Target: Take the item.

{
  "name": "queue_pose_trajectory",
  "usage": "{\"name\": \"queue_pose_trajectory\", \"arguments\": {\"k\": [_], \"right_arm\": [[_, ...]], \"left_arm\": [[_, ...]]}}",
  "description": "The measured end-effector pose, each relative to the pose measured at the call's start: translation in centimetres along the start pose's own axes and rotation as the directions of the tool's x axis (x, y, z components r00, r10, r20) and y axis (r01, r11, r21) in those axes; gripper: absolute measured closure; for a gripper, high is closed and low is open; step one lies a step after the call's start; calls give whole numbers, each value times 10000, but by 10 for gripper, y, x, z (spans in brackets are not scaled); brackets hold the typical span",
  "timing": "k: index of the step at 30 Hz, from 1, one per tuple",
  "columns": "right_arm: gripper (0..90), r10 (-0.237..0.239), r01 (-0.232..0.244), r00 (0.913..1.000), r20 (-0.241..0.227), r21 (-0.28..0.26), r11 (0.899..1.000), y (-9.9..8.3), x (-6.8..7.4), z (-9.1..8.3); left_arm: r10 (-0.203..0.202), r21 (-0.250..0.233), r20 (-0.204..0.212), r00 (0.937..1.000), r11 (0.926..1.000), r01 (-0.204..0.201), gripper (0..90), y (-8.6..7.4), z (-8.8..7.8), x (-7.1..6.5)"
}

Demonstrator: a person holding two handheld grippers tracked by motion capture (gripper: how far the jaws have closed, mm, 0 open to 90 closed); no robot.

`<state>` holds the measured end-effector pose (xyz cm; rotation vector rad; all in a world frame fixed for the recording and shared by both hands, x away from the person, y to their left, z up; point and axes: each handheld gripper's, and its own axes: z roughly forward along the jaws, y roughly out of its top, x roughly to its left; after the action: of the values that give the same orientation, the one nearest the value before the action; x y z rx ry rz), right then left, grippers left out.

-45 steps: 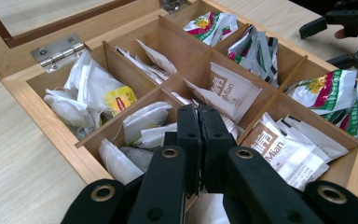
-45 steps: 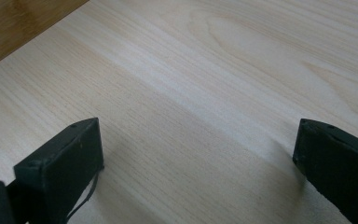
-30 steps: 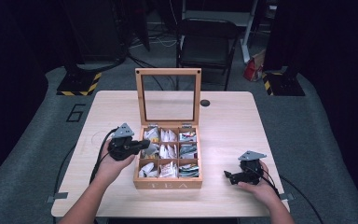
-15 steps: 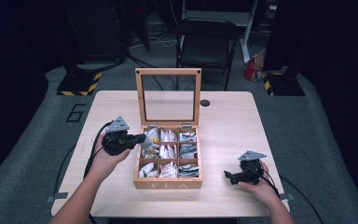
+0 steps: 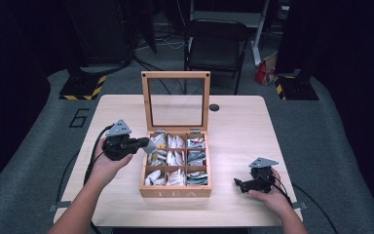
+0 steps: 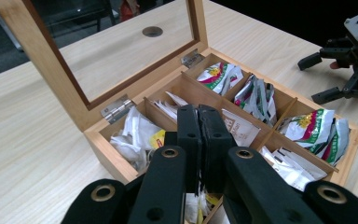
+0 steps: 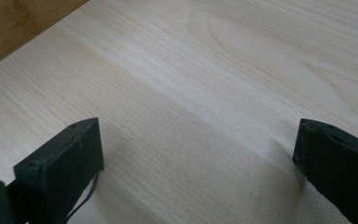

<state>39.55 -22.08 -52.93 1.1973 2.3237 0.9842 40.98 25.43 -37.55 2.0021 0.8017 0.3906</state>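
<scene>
A wooden tea box (image 5: 175, 193) stands open at the middle of the table, its glass lid (image 5: 175, 76) upright at the back. Its compartments hold several tea bags, white ones and green-and-red ones (image 6: 314, 130). My left gripper (image 5: 146, 144) hovers over the box's left column, shut on a pale tea bag (image 5: 150, 145). In the left gripper view its jaws (image 6: 198, 110) are pressed together, and a white-and-yellow bit of the bag (image 6: 194, 206) shows beneath them. My right gripper (image 5: 243, 184) rests on the table to the right of the box, open and holding nothing (image 7: 196, 140). It also appears farther off (image 6: 310, 80).
A dark round hole (image 5: 214, 107) sits in the tabletop behind the box on the right. A black chair (image 5: 215, 44) stands beyond the table's far edge. A cable trails from each gripper toward the near edge. Bare wood (image 5: 243, 131) lies on both sides of the box.
My left gripper has risen a little over the box's left column and drawn slightly left, with the tea bag in its jaws. The right gripper has stayed in place.
</scene>
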Motion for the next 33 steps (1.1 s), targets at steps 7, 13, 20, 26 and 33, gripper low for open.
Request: {"name": "queue_pose_trajectory", "arguments": {"k": [7, 13, 20, 26, 33], "right_arm": [[9, -23, 23, 10000, 0, 4, 10000, 0, 0, 0], [9, -8, 8, 10000, -7, 0, 10000, 0, 0, 0], [9, -22, 22, 10000, 7, 5, 10000, 0, 0, 0], [9, -18, 18, 10000, -15, 13, 10000, 0, 0, 0], [9, 0, 0, 10000, -1, 0, 10000, 0, 0, 0]], "left_arm": [[-113, -156, -271, 9996, 9998, 109, 883, 2, -11, 7], [-154, -173, -477, 9987, 9997, 146, 884, 4, -20, 13], [-276, -302, -768, 9967, 9992, 253, 884, 5, -32, 21], [-394, -461, -1014, 9941, 9983, 348, 884, 4, -40, 27], [-530, -553, -1291, 9902, 9974, 461, 884, 3, -52, 36]]}}
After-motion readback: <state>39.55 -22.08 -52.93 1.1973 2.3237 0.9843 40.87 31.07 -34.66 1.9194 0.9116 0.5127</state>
